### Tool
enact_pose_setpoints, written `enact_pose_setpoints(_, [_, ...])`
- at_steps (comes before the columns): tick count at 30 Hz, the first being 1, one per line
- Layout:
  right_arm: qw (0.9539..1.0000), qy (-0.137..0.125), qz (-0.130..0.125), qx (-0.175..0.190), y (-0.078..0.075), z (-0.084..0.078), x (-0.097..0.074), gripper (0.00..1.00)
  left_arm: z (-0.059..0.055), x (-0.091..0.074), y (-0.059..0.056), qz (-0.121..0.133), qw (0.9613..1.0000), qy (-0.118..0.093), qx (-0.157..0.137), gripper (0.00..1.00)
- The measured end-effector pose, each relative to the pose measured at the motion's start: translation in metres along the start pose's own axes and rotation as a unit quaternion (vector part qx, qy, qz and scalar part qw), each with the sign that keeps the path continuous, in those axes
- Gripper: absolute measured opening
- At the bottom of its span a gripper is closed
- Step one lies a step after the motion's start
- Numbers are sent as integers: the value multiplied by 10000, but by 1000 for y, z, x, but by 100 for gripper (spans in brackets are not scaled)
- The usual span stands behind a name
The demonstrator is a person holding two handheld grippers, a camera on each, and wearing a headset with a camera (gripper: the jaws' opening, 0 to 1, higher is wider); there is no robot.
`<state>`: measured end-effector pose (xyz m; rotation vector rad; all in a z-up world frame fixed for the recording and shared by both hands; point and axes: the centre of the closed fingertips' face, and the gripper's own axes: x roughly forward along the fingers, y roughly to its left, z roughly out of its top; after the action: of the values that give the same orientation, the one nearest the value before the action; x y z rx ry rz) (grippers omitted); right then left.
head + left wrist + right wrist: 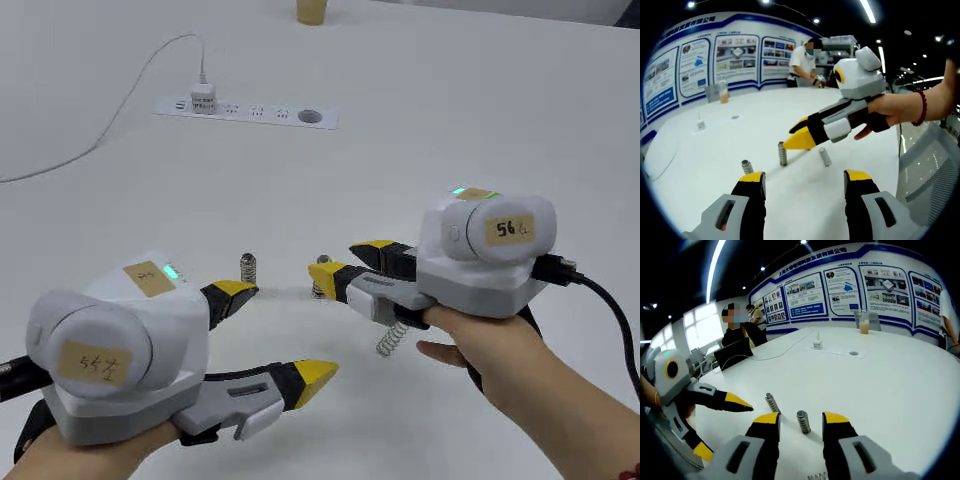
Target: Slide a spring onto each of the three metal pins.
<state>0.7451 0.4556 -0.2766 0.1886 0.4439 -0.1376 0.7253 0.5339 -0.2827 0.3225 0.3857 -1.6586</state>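
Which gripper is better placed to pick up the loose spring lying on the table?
Probably the right gripper: the loose spring lies just beneath it, behind its open fingers. The left gripper is open too but farther off.

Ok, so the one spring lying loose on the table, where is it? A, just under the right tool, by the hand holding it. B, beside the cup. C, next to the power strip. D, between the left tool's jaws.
A: in the head view the loose spring lies on the table just under the right tool, close to the fingers of the hand holding it.
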Motion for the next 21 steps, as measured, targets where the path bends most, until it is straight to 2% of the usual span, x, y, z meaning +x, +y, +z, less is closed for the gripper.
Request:
enact_pose_setpoints(9, [9999,-141,-45,-2,-6,9,-23,40,3,5,-3,76,10000,-34,45,69])
enact_pose_setpoints(21, [9996,-226,-140,75,-16,5,-57,42,5,18,-16,-57,9997,27,239,67])
